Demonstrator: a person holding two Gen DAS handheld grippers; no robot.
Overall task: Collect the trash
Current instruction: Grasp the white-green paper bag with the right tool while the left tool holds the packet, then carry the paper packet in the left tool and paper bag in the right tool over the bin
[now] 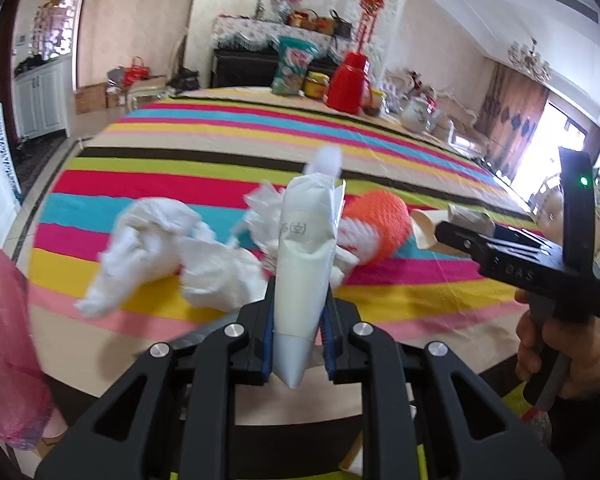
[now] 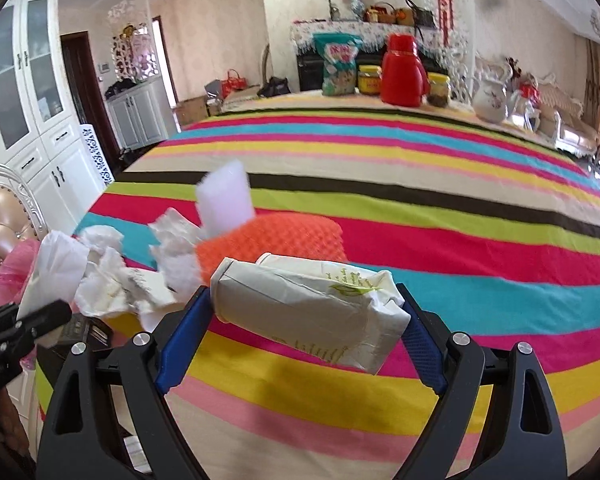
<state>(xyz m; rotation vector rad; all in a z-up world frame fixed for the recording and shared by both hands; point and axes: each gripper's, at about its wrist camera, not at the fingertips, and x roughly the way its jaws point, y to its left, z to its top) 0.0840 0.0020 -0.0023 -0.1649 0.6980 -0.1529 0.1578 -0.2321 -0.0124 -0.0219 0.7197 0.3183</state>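
Note:
My left gripper (image 1: 298, 320) is shut on a flattened white paper bag (image 1: 306, 248), held upright above the striped tablecloth. Behind it lie crumpled white tissues (image 1: 156, 248) and an orange foam net (image 1: 376, 224) with a white foam piece (image 1: 328, 162). My right gripper (image 2: 304, 320) is shut on a crushed white paper cup (image 2: 304, 304), held crosswise between its blue pads. In the left wrist view the right gripper (image 1: 448, 232) is at the right, holding that cup. A pink plastic bag (image 1: 8, 340) hangs at the left table edge.
The striped tablecloth (image 2: 420, 216) covers a large table. At its far end stand a red thermos (image 2: 402, 70), a snack bag (image 2: 338, 66), yellow jars (image 2: 369, 79) and a white teapot (image 2: 490, 98). A padded chair (image 2: 2, 224) stands at the left.

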